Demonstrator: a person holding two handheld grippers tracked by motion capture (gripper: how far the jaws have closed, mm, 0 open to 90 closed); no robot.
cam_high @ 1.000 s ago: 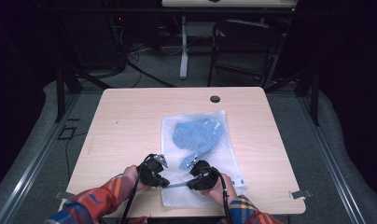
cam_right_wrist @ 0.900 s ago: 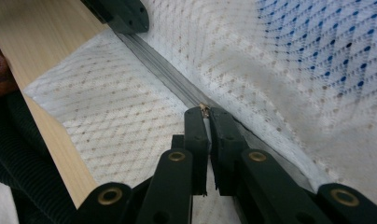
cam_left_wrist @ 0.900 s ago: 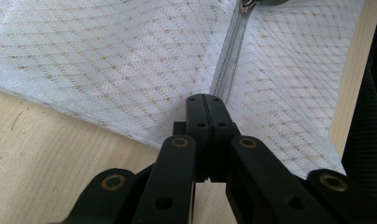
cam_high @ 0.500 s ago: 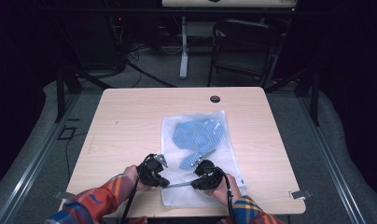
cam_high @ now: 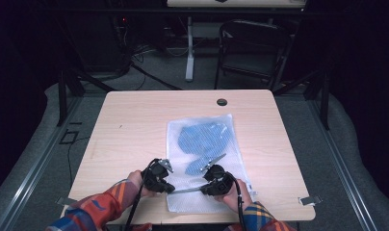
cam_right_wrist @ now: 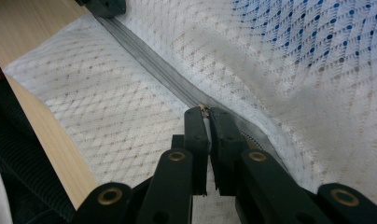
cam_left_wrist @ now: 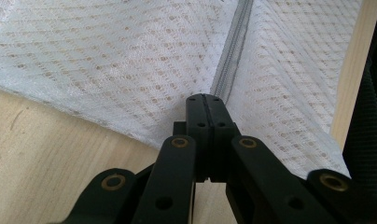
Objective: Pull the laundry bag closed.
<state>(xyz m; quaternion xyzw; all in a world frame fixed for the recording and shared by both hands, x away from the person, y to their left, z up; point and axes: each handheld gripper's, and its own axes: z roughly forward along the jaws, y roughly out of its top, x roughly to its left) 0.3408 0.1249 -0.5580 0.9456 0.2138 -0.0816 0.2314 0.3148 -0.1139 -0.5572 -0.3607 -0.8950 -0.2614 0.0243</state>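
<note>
1. While your left gripper [cam_left_wrist: 205,100] is clenched on the zipper end of the white mesh zippered laundry bag [cam_high: 202,197], with the grey zipper tape [cam_left_wrist: 233,51] running away from its tips, it serves as the anchor; if that pinch slackens, the whole bag will likely drag across the pale wooden table [cam_high: 135,125] instead of the zipper moving.
2. Your right gripper [cam_right_wrist: 205,112] is closed on the small brass-coloured zipper pull [cam_right_wrist: 205,108], which sits at the very tips of the jaws. So shallow a hold could slip off under a sharp tug, and you would have to hunt for the pull again.
3. The bag lies flat at the near middle of the table, with the blue patterned cloth [cam_high: 200,139] inside its far half. If you pull off the line of the zipper, the slider may bite into the loose mesh beside it and jam.
4. Lifting either hand could bunch the mesh under the slider, with the same result.
5. The near edge of the bag lies close to the table's front edge [cam_high: 183,215]; a hard pull toward yourself could bring it over.
</note>
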